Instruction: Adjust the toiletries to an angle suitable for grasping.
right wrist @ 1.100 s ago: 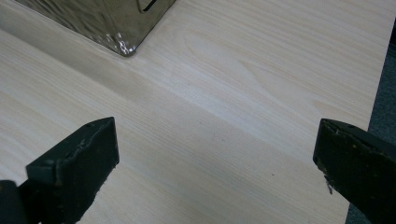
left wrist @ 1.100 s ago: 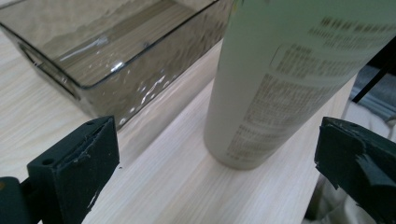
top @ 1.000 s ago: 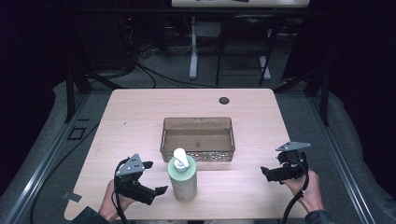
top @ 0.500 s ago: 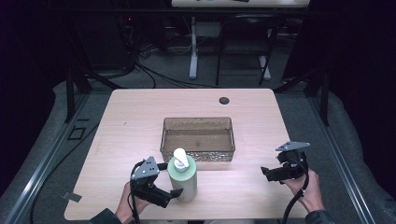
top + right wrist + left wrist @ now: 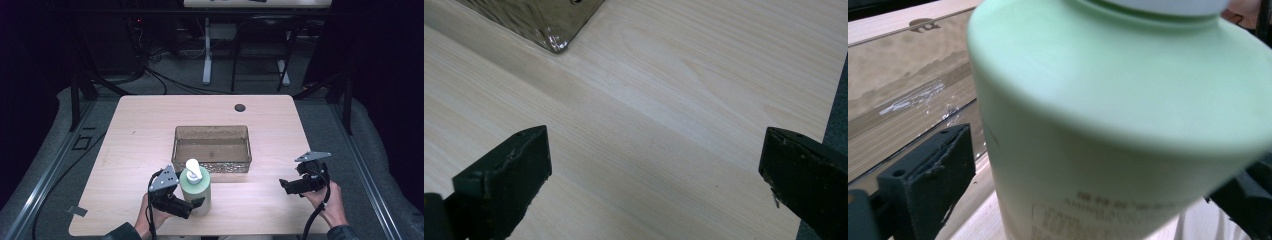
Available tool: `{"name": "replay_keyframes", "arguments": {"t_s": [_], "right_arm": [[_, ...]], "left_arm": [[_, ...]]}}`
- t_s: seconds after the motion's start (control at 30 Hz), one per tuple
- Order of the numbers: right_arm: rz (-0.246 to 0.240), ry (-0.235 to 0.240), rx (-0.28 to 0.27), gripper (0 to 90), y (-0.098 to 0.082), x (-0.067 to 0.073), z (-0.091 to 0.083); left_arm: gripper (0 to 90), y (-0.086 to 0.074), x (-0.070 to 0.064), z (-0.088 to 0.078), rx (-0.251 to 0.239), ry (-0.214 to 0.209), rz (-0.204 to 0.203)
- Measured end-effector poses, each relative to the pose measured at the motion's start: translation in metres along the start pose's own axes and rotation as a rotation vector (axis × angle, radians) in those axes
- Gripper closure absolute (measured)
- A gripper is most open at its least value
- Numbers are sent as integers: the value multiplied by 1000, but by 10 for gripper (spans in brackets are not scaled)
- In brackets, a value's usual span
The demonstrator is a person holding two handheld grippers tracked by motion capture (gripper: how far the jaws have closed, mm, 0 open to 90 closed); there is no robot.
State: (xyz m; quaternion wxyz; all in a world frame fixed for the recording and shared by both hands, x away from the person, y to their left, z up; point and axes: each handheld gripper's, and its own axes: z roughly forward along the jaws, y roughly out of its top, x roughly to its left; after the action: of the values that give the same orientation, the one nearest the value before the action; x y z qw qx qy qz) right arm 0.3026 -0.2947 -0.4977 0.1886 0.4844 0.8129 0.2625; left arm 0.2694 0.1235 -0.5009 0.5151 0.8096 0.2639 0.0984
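Green pump bottle [image 5: 195, 190] stood upright just in front of the clear tray [image 5: 212, 148], near its left front corner, with the left gripper [image 5: 185, 206] spread around its lower body, jaws on either side, but I couldn't tell if they had clamped. Right gripper [image 5: 288, 186] sat wide open and empty, well to the right of the tray over bare table [image 5: 150, 120]. Bottle looked smooth, rigid plastic, probably hefty if full and top-heavy at the pump, so I'd grip mid-body, not the white pump head [image 5: 193, 167].

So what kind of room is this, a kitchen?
Probably not; more likely a lab or workshop. A bare wooden table stands among floor cables and metal stands, and a handheld gripper reaches around a green pump bottle.
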Motion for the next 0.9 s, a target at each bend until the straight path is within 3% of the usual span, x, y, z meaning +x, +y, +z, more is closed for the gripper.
{"name": "replay_keyframes", "arguments": {"t_s": [0.13, 0.43, 0.9], "right_arm": [[-3, 1, -3, 1, 0, 0, -1], [-9, 1, 2, 1, 0, -1, 0], [-11, -15, -1, 11, 0, -3, 0]], "left_arm": [[92, 0, -2, 1, -12, -11, 19], [103, 2, -2, 7, -24, 0, 37], [108, 15, -1, 34, -25, -21, 55]]}}
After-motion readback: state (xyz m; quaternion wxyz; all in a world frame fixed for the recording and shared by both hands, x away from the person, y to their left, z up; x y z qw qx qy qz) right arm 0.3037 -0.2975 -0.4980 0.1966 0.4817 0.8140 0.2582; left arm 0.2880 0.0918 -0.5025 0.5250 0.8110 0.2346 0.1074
